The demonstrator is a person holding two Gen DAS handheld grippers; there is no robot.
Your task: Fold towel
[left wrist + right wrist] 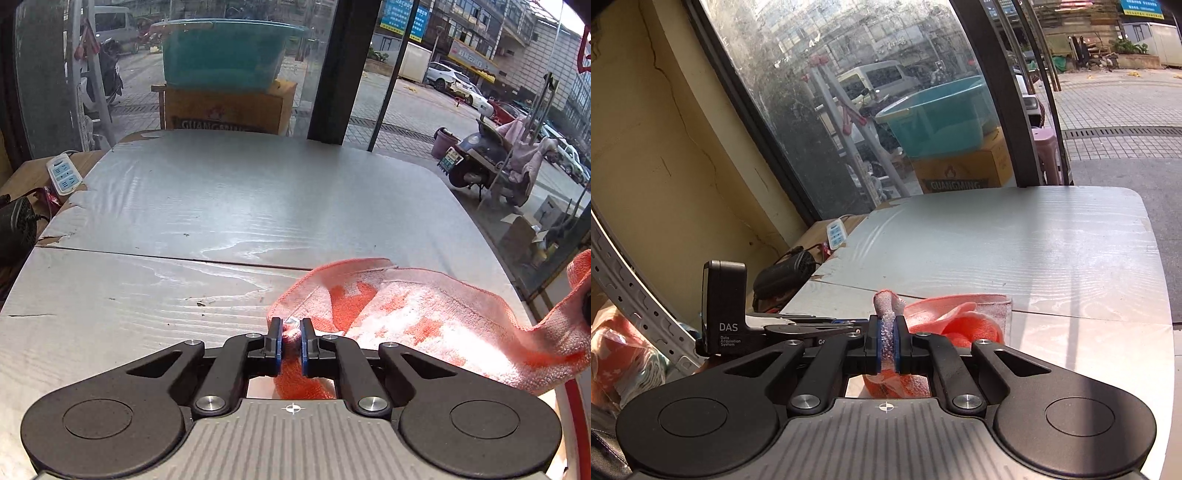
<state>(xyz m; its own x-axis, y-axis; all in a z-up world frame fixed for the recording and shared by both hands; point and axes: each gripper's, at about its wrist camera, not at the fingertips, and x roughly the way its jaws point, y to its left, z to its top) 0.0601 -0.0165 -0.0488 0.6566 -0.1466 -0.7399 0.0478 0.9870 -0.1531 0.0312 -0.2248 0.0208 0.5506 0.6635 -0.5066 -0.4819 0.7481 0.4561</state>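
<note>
The towel (pixel 424 317) is orange and pink terry cloth, lying crumpled at the near right of the grey wood-grain table (pixel 240 206). My left gripper (pixel 291 326) is shut on one corner of the towel. In the right wrist view my right gripper (pixel 887 325) is shut on another corner of the towel (pixel 956 317), which pokes up between the fingers; the rest hangs bunched beyond them over the table (pixel 1034 251). The left gripper's body (pixel 727 306) shows to the left of it.
A white power strip (pixel 63 173) and a black fan (pixel 14 225) sit off the table's left edge. A teal tub (pixel 225 51) on a cardboard box (pixel 229 110) stands behind the far edge. Glass windows run along the far and right sides.
</note>
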